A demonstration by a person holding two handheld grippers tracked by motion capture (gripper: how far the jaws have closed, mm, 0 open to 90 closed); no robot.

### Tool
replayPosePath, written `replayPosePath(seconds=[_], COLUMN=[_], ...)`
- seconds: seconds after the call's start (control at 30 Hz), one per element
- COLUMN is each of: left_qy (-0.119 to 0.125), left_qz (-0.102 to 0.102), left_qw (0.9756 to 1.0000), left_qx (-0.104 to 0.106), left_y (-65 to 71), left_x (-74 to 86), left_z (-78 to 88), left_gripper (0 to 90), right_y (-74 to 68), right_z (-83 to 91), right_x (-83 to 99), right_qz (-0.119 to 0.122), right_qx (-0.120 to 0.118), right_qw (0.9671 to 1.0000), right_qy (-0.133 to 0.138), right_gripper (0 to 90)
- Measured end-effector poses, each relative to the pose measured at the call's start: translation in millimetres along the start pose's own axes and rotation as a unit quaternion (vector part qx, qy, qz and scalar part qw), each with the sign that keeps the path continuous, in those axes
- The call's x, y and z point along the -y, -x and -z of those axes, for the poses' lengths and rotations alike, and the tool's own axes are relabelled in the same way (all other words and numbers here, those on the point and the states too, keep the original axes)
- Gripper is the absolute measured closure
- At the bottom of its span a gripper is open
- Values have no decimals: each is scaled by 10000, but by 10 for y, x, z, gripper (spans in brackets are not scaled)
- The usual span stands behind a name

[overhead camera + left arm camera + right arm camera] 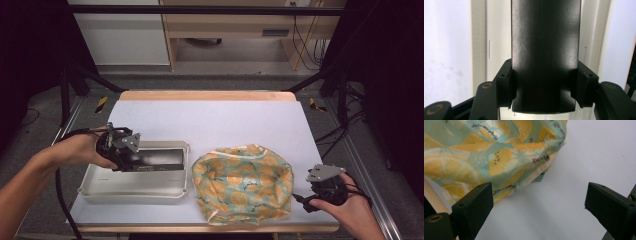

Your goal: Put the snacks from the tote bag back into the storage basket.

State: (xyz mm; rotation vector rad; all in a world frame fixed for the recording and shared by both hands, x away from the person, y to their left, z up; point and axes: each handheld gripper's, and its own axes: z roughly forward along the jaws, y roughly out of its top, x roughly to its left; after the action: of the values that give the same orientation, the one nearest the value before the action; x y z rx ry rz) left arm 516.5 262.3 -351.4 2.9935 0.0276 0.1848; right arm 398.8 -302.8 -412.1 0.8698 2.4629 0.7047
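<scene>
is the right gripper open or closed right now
Open. The right gripper has its jaws wide apart with bare table between them, beside the orange-print cloth.

Box (157, 159) in tray (100, 192), left of cloth bag (242, 182)

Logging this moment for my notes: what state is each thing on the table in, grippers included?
Long black rectangular box: lying flat over the tray, clamped at one end.
Cream plastic tray: upright on the table.
Orange-slice print fabric bag: lying crumpled, not gripped.
Left gripper: fingers shut on the box.
Right gripper: open, nothing between its fingers.
</scene>
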Motion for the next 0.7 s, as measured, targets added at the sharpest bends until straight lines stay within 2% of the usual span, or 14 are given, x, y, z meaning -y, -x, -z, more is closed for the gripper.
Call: replayPosePath(seconds=[0.17,0.3,0.57,0.7], left_qy=[88,50,53,69], left_qz=[48,30,-45,7], left_qw=[9999,9999,9997,9997], left_qx=[69,130,214,240], left_y=[-15,-21,-25,-28], left_x=[49,62,35,31], left_z=[-76,-137,-237,-266], left_gripper=[436,436,436,435], right_y=[-5,-8,-12,-11], right_z=[-19,-20,-34,-26], right_x=[27,17,7,16], right_qz=[-19,-11,-2,-10], right_qx=[-1,-8,-20,-30], right_qw=[10000,10000,10000,10000], right_qy=[-34,-36,-28,-36], right_gripper=[87,87,88,87])
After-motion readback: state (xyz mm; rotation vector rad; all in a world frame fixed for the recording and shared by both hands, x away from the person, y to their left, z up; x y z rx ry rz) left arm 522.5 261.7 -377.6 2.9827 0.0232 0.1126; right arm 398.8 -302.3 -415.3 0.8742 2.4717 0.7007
